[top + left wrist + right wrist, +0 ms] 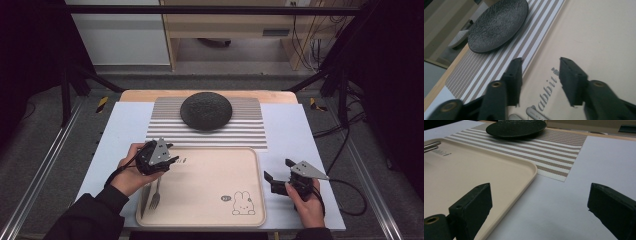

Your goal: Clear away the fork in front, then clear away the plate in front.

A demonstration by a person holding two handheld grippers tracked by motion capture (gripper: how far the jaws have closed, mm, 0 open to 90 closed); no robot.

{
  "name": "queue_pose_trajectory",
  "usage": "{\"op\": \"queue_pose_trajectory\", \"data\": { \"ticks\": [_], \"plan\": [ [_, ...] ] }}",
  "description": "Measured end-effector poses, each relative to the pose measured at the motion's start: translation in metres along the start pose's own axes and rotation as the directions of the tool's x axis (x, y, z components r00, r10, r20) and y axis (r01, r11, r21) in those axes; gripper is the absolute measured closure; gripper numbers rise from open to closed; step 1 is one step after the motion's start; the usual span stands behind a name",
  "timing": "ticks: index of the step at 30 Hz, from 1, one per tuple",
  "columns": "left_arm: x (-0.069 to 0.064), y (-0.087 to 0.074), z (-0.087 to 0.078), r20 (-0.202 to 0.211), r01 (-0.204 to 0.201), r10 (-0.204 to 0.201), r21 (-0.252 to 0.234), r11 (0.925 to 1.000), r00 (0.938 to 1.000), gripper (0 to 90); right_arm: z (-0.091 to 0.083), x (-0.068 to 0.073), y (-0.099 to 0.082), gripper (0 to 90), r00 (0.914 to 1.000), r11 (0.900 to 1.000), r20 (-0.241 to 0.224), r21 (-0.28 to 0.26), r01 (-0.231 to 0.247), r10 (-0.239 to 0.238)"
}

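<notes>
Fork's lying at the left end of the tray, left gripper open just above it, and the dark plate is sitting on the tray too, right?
Not quite: the dark plate sits on the striped mat beyond the tray, as the high view shows. The fork and open left gripper are as you say.

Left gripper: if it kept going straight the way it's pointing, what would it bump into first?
Probably the tray. The left gripper, jaws open and empty, tilts down over the tray's floor beside the "Rabbit" print. The striped mat and dark plate lie farther off to one side; depth is unclear.
</notes>
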State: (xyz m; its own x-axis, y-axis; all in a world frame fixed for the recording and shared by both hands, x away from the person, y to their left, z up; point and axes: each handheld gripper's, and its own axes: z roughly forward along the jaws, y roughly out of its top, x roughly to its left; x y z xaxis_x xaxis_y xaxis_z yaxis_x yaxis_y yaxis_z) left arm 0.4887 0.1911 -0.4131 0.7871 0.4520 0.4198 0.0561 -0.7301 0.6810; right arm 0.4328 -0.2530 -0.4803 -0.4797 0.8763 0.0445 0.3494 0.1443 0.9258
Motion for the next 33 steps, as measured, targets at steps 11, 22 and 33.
{"op": "queue_pose_trajectory", "data": {
  "ticks": [11, 22, 33],
  "plan": [
    [0.012, 0.016, 0.012, -0.037, -0.005, 0.004, -0.013, 0.9999, 0.9993, 9.1, 0.000, 0.000, 0.000, 5.5, 1.0000, 1.0000, 0.003, -0.001, 0.003, -0.003],
    [0.027, 0.032, 0.025, -0.068, -0.018, 0.018, 0.002, 0.9998, 0.9975, 7.0, -0.001, 0.000, 0.001, 5.5, 0.9999, 0.9999, 0.002, 0.000, 0.015, -0.015],
    [0.040, 0.043, 0.046, -0.058, -0.089, 0.089, 0.005, 0.9960, 0.9943, 8.6, -0.002, -0.001, 0.001, 5.3, 0.9997, 0.9997, 0.006, -0.003, 0.023, -0.023]
  ]
}}
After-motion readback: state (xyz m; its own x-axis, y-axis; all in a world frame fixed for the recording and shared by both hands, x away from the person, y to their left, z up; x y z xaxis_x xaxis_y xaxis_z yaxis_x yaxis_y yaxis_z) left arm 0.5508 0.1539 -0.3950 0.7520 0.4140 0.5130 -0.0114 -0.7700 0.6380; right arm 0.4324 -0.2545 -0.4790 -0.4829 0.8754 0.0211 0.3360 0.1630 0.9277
